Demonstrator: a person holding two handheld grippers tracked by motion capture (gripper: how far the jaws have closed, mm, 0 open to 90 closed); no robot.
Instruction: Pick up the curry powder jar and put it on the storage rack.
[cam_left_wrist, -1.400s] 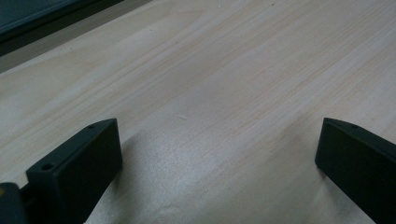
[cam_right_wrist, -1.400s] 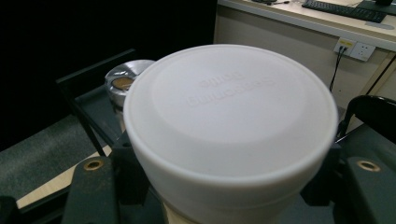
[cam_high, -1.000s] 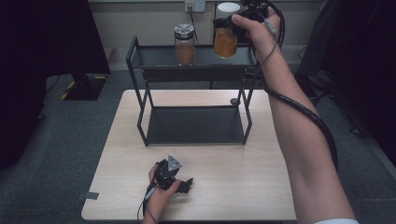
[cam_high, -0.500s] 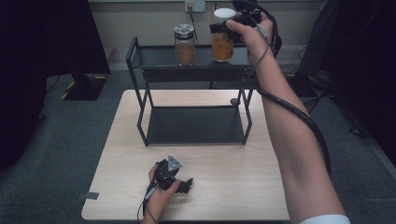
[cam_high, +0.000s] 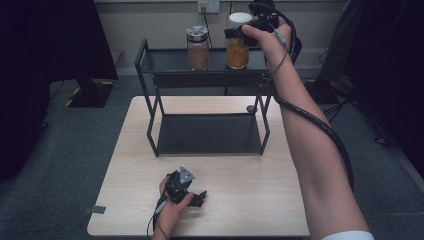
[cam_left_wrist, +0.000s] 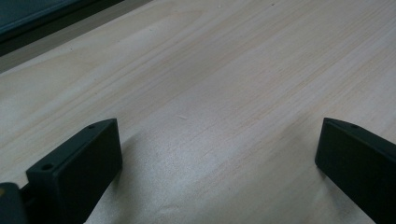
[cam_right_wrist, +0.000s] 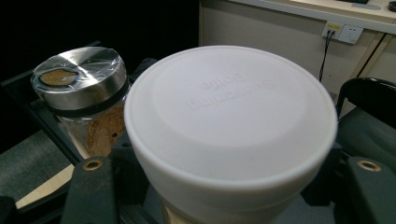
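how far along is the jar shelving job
Looks done: the metal-lidded jar stands on the rack's top shelf. In hand: the right gripper is clamped on the white-lidded jar, which looks set on that shelf beside it. Left: letting go and pulling back. The left gripper rests open on the table.

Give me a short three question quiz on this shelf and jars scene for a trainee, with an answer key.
1. True or false: the right gripper is shut on the white-lidded jar.
2. Which lid does the other jar on the rack's top shelf have? A white plastic, B shiny metal, C cork.
3. Fill in: the left gripper rests on the wooden ____ with its jaws open.

Key: 1 true. 2 B. 3 table.
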